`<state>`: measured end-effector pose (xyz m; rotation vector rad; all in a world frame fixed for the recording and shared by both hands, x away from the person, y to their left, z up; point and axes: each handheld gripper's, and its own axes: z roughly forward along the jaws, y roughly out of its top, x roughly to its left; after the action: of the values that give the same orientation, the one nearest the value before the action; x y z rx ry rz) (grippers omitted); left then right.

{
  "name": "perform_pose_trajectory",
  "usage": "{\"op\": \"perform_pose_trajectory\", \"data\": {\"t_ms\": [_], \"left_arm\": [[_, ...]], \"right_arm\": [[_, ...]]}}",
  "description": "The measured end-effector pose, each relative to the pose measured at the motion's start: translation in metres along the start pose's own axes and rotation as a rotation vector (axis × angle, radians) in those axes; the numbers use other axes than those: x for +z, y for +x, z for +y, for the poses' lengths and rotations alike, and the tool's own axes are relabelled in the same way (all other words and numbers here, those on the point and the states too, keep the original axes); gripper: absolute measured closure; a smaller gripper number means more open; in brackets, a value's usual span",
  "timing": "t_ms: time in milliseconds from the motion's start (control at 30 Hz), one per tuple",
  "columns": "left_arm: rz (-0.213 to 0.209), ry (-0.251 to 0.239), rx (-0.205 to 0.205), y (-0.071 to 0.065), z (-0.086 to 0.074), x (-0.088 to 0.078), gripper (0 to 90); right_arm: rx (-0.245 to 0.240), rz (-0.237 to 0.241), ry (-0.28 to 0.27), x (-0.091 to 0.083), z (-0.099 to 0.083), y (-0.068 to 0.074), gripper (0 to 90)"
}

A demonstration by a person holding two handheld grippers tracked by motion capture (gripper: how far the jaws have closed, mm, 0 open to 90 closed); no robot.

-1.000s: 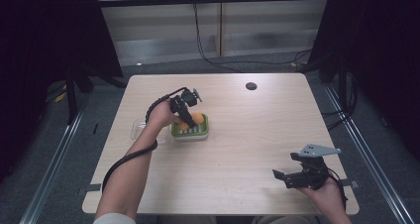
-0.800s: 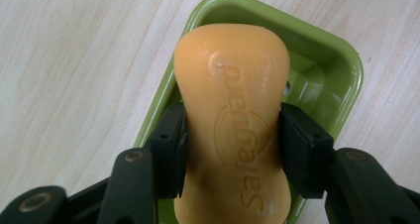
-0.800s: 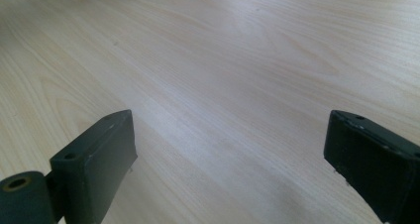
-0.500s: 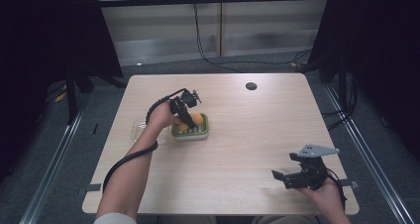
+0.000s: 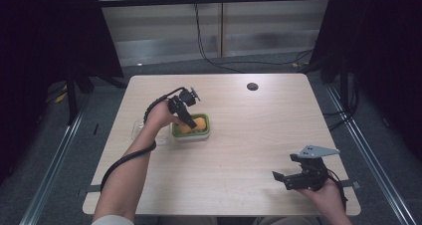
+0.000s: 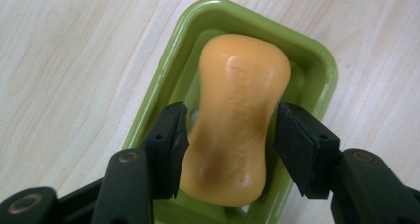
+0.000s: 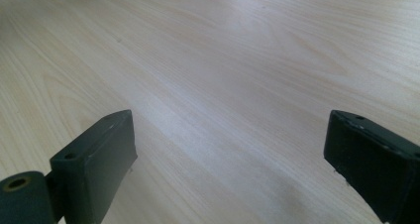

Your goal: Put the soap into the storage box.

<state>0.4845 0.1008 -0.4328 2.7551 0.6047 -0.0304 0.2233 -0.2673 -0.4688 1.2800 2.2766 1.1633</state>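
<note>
Dark curtains flank the work area, with a grey floor and a pale panelled wall behind; a black cable hangs down that wall. At centre stands a light wood-grain bench [image 5: 239,150] with rounded corners, bearing a small round black disc [image 5: 252,86] near its far edge.

Left of centre on the bench sits a green rectangular plastic soap dish [image 6: 324,68]. An orange, waisted bar of soap [image 6: 237,115] lies lengthwise in its well. A clear plastic lid or tray [image 5: 138,131] lies just beside the dish on its left, partly hidden by the person's left hand [image 5: 159,116].

The left gripper [image 6: 230,149] points down over the dish. Its fingers [image 6: 166,149] stand on either side of the soap's narrow waist; their jaws have just been opening, and the soap is between them. In the left gripper view the left finger sits at the soap's flank, while a thin gap shows at the right finger. The soap rests in the dish, not lifted. The gripper's black cable trails along the forearm.

The right gripper [image 5: 284,177] is held low at the near right corner of the bench, well apart from the dish, a grey three-cornered plate on top. Its fingers [image 7: 94,159] are spread wide over bare wood, with nothing between them.
</note>
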Motion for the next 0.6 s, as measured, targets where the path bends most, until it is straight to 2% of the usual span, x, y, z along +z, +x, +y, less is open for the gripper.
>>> {"op": "perform_pose_trajectory", "data": {"t_ms": [67, 100, 133, 167, 233, 267, 300, 333, 367, 400, 433, 467, 533, 567, 600], "left_arm": [[0.018, -0.013, -0.008, -0.002, 0.000, 0.000, 46.3], [0.009, 0.006, 0.008, -0.001, 0.000, -0.002, 45.9], [0.008, 0.006, -0.004, -0.001, 0.000, -0.003, 45.2], [0.010, 0.017, 0.006, -0.001, 0.000, -0.004, 44.0], [-0.008, 0.003, -0.018, -0.002, -0.001, -0.006, 43.2], [0.001, -0.006, -0.015, -0.003, -0.002, -0.006, 41.9], [0.003, 0.006, -0.002, -0.002, -0.002, -0.008, 39.1], [0.010, -0.025, -0.037, -0.005, -0.004, -0.007, 36.5], [-0.007, -0.011, -0.032, -0.005, -0.005, -0.009, 34.9], [0.004, -0.029, -0.046, -0.007, -0.006, -0.008, 31.7], [0.004, -0.029, -0.046, -0.007, -0.006, -0.008, 30.4], [0.003, -0.010, -0.024, -0.007, -0.008, -0.010, 28.8], [-0.003, -0.021, -0.038, -0.009, -0.010, -0.012, 26.9], [0.002, -0.019, -0.017, -0.008, -0.011, -0.012, 25.7], [-0.011, -0.022, -0.031, -0.009, -0.012, -0.012, 24.8]], "right_arm": [[-0.002, -0.002, -0.002, 0.000, 0.000, 0.000, 5.7], [-0.002, -0.002, -0.003, 0.000, 0.000, 0.000, 5.7], [-0.001, -0.002, -0.005, 0.000, 0.000, 0.000, 5.8], [0.001, -0.003, -0.004, 0.000, 0.000, -0.001, 5.7], [0.001, -0.001, -0.002, 0.000, 0.001, -0.001, 5.7], [-0.002, 0.002, -0.003, 0.001, 0.002, -0.001, 5.7], [-0.003, 0.002, -0.005, 0.001, 0.002, -0.001, 5.7], [-0.004, 0.003, -0.003, 0.002, 0.002, -0.001, 5.7], [-0.005, 0.006, -0.003, 0.003, 0.003, -0.001, 5.7], [-0.006, 0.012, 0.003, 0.004, 0.003, -0.001, 5.8], [-0.007, 0.011, 0.003, 0.004, 0.003, 0.000, 5.7], [-0.009, 0.014, 0.000, 0.005, 0.004, 0.000, 5.7], [-0.014, 0.013, 0.002, 0.006, 0.004, 0.000, 5.7], [-0.013, 0.013, 0.004, 0.006, 0.005, 0.000, 5.7], [-0.007, 0.014, -0.001, 0.006, 0.005, 0.000, 5.7]]}}
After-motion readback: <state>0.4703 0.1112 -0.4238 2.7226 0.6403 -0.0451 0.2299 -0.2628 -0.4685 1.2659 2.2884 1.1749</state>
